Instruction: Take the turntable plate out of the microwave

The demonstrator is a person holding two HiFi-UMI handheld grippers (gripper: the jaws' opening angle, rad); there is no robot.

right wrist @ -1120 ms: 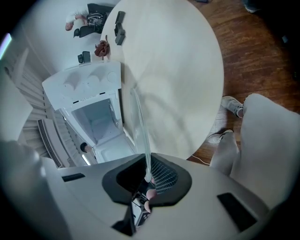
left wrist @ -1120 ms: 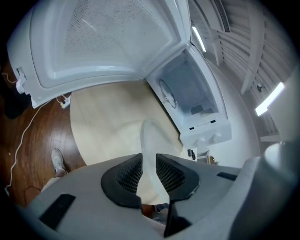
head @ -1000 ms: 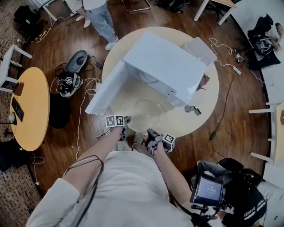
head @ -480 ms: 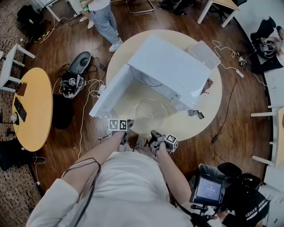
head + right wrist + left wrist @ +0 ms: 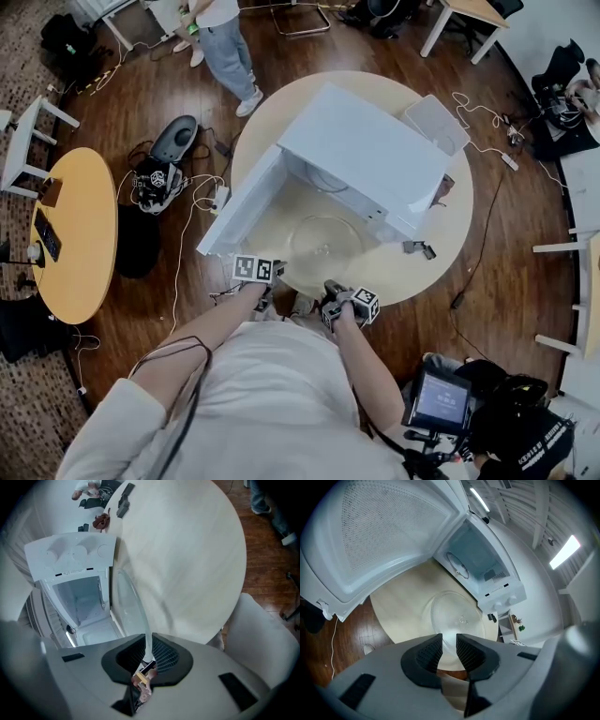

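Note:
The clear glass turntable plate (image 5: 323, 246) lies on the round table (image 5: 441, 216), in front of the white microwave (image 5: 361, 150) whose door (image 5: 239, 206) stands open to the left. My right gripper (image 5: 330, 286) is at the plate's near rim. In the right gripper view its jaws (image 5: 149, 651) are shut on the thin edge of the plate (image 5: 133, 606). My left gripper (image 5: 275, 273) hangs at the table's near edge. Its jaws (image 5: 449, 644) stand slightly apart with nothing pinched, and the plate (image 5: 457, 618) lies just beyond them.
A white tray (image 5: 436, 122) lies behind the microwave and small dark parts (image 5: 417, 248) sit by its right front corner. A person (image 5: 220, 37) stands beyond the table. A yellow side table (image 5: 70, 230), floor cables (image 5: 192, 187) and a camera rig (image 5: 441, 398) surround me.
The view has drifted a little. My left gripper has rolled slightly. The plate and the right gripper keep their places.

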